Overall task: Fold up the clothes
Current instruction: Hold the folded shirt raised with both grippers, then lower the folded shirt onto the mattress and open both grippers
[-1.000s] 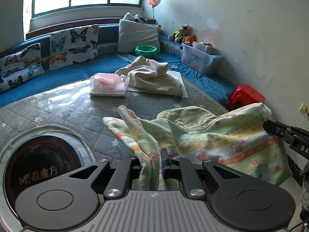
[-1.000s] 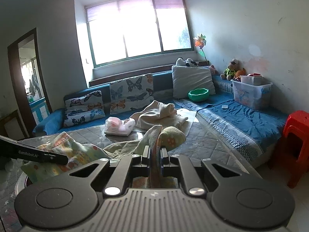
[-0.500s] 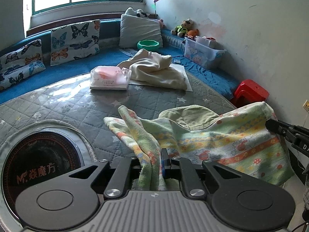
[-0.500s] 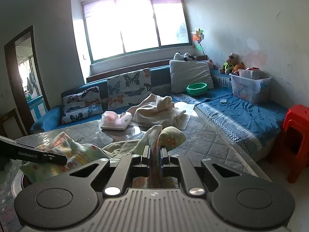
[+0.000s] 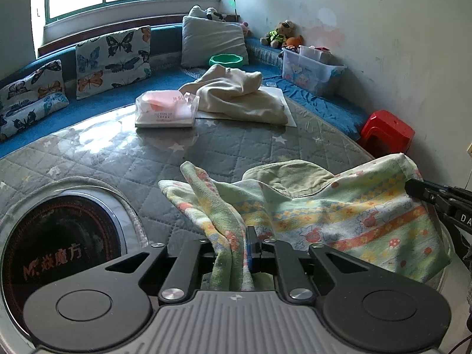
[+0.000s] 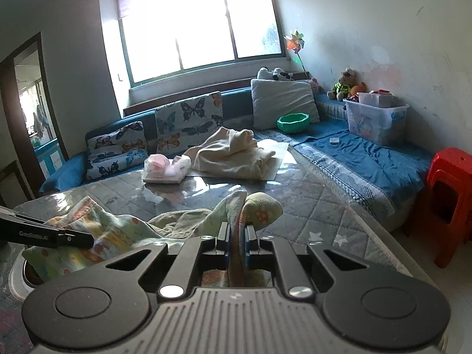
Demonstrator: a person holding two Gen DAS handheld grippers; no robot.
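A patterned green, yellow and orange cloth (image 5: pixel 339 215) is stretched between my two grippers above the near edge of the quilted table (image 5: pixel 206 147). My left gripper (image 5: pixel 236 244) is shut on one bunched corner of it. My right gripper (image 6: pixel 236 236) is shut on the other corner, and its arm shows at the right edge of the left wrist view (image 5: pixel 436 197). The cloth (image 6: pixel 112 236) sags in the middle with an olive underside showing. A cream garment (image 5: pixel 236 94) lies crumpled on a white sheet at the table's far side.
A pink tissue pack (image 5: pixel 166 109) lies beside the cream garment. A round black cooktop (image 5: pixel 59 250) is set in the table at the near left. A red stool (image 6: pixel 448 200) stands right of the table. A blue bench (image 5: pixel 318 100) with cushions, a green bowl (image 6: pixel 293 121) and a clear bin (image 6: pixel 374 118) runs behind.
Both grippers have moved slightly forward and up over the table with the cloth still held between them. The far objects look nearer and the grip is unchanged.
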